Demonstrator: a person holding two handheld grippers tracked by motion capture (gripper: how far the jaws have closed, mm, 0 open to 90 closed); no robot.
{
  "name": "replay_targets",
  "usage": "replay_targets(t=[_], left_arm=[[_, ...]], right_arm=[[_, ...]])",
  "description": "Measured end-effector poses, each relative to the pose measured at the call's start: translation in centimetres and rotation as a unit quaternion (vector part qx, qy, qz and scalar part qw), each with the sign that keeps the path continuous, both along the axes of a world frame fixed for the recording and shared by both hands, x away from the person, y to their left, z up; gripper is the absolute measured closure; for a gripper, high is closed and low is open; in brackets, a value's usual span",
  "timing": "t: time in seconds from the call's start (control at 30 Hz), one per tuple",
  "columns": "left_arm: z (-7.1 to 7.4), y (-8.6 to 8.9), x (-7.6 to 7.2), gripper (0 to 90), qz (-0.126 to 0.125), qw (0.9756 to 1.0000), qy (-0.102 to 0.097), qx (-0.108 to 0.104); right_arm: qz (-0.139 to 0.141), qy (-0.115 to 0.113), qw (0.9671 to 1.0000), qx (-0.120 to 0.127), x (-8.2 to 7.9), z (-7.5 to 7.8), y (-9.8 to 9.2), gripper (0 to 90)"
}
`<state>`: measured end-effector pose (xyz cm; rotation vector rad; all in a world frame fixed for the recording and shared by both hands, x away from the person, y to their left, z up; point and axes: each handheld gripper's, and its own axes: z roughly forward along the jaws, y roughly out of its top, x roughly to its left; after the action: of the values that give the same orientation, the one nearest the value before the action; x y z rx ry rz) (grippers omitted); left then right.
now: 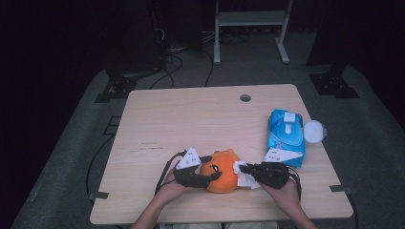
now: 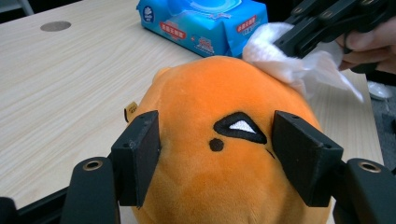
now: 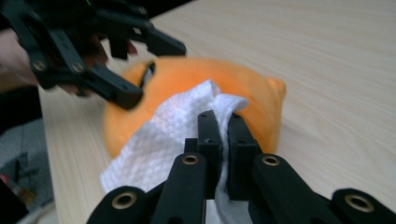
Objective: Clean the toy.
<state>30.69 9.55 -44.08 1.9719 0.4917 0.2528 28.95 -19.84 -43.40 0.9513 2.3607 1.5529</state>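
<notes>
**Wipe meets plush**

Left tongs [image 2: 217,156] up close, clamping the orange plush [image 2: 224,154] from both sides, pads pressed in. Right tongs [image 3: 219,123] are pinched tight on a white wipe [image 3: 159,144], laying it on the plush's top. Beyond them sits a blue pack [image 1: 285,136].

Both forearms reach in from the near edge; the left gripper [image 1: 210,176] stands part open, the right gripper [image 1: 241,168] pinched tight.

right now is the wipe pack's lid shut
No, the pack lies with its round white lid flipped open past its right edge.
</notes>
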Motion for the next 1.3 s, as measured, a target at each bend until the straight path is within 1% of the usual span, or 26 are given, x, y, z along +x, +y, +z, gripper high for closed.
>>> replay_targets(t=[0.03, 0.07, 0.1, 0.13, 0.17, 0.2, 0.27, 0.3, 0.33, 0.43, 0.53, 0.6, 0.63, 0.67, 0.7, 0.73, 0.8, 0.83, 0.87, 0.97, 1.03, 1.1, 1.13, 1.2, 1.23, 1.3], left_arm=[[0.0, 0.0, 0.0, 33.6, 0.000, 1.0000, 0.001, -0.002], [-0.1, -0.1, 0.0, 33.5, 0.000, 1.0000, 0.000, -0.002], [-0.1, -0.1, 0.0, 33.6, 0.000, 1.0000, -0.001, -0.001], [0.0, -0.1, -0.1, 33.5, 0.000, 1.0000, -0.002, 0.001], [0.0, -0.1, -0.1, 33.5, -0.001, 1.0000, -0.003, 0.003], [0.0, -0.1, 0.0, 33.5, -0.002, 1.0000, -0.003, 0.004], [0.0, 0.0, 0.0, 33.5, -0.004, 1.0000, -0.002, 0.005], [0.0, 0.0, -0.1, 33.4, -0.004, 1.0000, 0.000, 0.003], [0.0, -0.1, -0.1, 33.4, -0.006, 1.0000, -0.001, 0.004], [0.1, -0.1, -0.2, 33.4, -0.008, 0.9999, -0.004, 0.008], [0.0, -0.3, -0.2, 33.4, -0.010, 0.9999, -0.003, 0.007], [0.3, -0.3, -0.3, 32.2, -0.016, 0.9998, -0.002, 0.014], [0.7, -0.1, -0.4, 31.1, -0.019, 0.9997, -0.004, 0.018], [1.1, 0.0, -0.5, 29.0, -0.018, 0.9996, -0.005, 0.022], [1.3, 0.2, -0.5, 27.4, -0.020, 0.9995, -0.005, 0.023], [1.4, 0.3, -0.5, 26.7, -0.021, 0.9995, -0.003, 0.022], [1.2, 0.4, -0.5, 26.4, -0.024, 0.9993, 0.004, 0.026], [0.9, 0.4, -0.4, 26.6, -0.026, 0.9992, 0.007, 0.030], [0.7, 0.3, -0.4, 27.5, -0.027, 0.9991, 0.009, 0.030], [0.7, 0.2, -0.4, 30.7, -0.026, 0.9989, 0.004, 0.038], [0.5, 0.3, -0.3, 30.9, -0.024, 0.9991, 0.003, 0.036], [0.1, 0.4, 0.0, 30.7, -0.016, 0.9995, 0.009, 0.025], [0.0, 0.4, 0.1, 30.3, -0.015, 0.9996, 0.012, 0.022], [-0.2, 0.2, 0.1, 29.8, -0.012, 0.9995, 0.011, 0.026], [-0.2, 0.2, 0.0, 29.7, -0.010, 0.9994, 0.009, 0.031], [-0.3, 0.4, 0.1, 29.7, -0.009, 0.9995, 0.011, 0.029]], right_arm=[[0.000, -0.003, 1.0000, 0.003, 0.0, 0.2, 0.2, 85.8], [0.000, -0.016, 0.9999, 0.001, -0.2, 0.5, 0.6, 85.8], [-0.003, -0.024, 0.9997, -0.001, -0.3, 0.6, 0.9, 85.7], [-0.005, -0.041, 0.9991, -0.006, -0.5, 0.8, 1.3, 85.5], [-0.003, -0.049, 0.9987, -0.014, -0.6, 0.9, 1.6, 85.1], [0.004, -0.069, 0.9968, -0.040, -0.9, 0.8, 2.3, 84.6], [0.011, -0.085, 0.9950, -0.051, -1.3, 0.5, 2.6, 82.8], [0.012, -0.089, 0.9945, -0.054, -1.5, 0.3, 2.6, 80.6], [0.017, -0.092, 0.9939, -0.059, -1.6, 0.2, 2.6, 77.5], [0.030, -0.103, 0.9921, -0.064, -2.3, 0.0, 2.5, 69.5], [0.034, -0.119, 0.9889, -0.082, -3.0, -0.5, 2.9, 60.8], [0.034, -0.124, 0.9877, -0.088, -3.0, -0.9, 3.1, 60.3], [0.035, -0.125, 0.9876, -0.088, -3.0, -1.0, 3.2, 60.9], [0.033, -0.122, 0.9883, -0.085, -2.9, -1.0, 3.2, 62.9], [0.029, -0.114, 0.9899, -0.079, -2.7, -0.9, 3.1, 64.6], [0.026, -0.107, 0.9909, -0.078, -2.6, -0.8, 3.0, 66.7], [0.022, -0.101, 0.9914, -0.079, -2.4, -0.7, 2.8, 70.8], [0.023, -0.100, 0.9919, -0.076, -2.3, -0.7, 2.7, 71.4], [0.024, -0.093, 0.9928, -0.072, -2.2, -0.7, 2.6, 72.5], [0.017, -0.083, 0.9944, -0.064, -2.0, -0.5, 2.0, 76.9], [-0.003, -0.084, 0.9944, -0.065, -1.8, -0.5, 1.4, 77.2], [-0.022, -0.079, 0.9941, -0.071, -1.5, -0.9, 0.8, 77.5], [-0.031, -0.072, 0.9944, -0.070, -1.3, -1.1, 0.4, 77.8], [-0.032, -0.068, 0.9948, -0.068, -1.4, -1.1, 0.5, 78.2], [-0.029, -0.072, 0.9948, -0.066, -1.7, -1.0, 0.8, 78.4], [-0.002, -0.077, 0.9957, -0.053, -2.5, -0.8, 1.5, 78.4]])
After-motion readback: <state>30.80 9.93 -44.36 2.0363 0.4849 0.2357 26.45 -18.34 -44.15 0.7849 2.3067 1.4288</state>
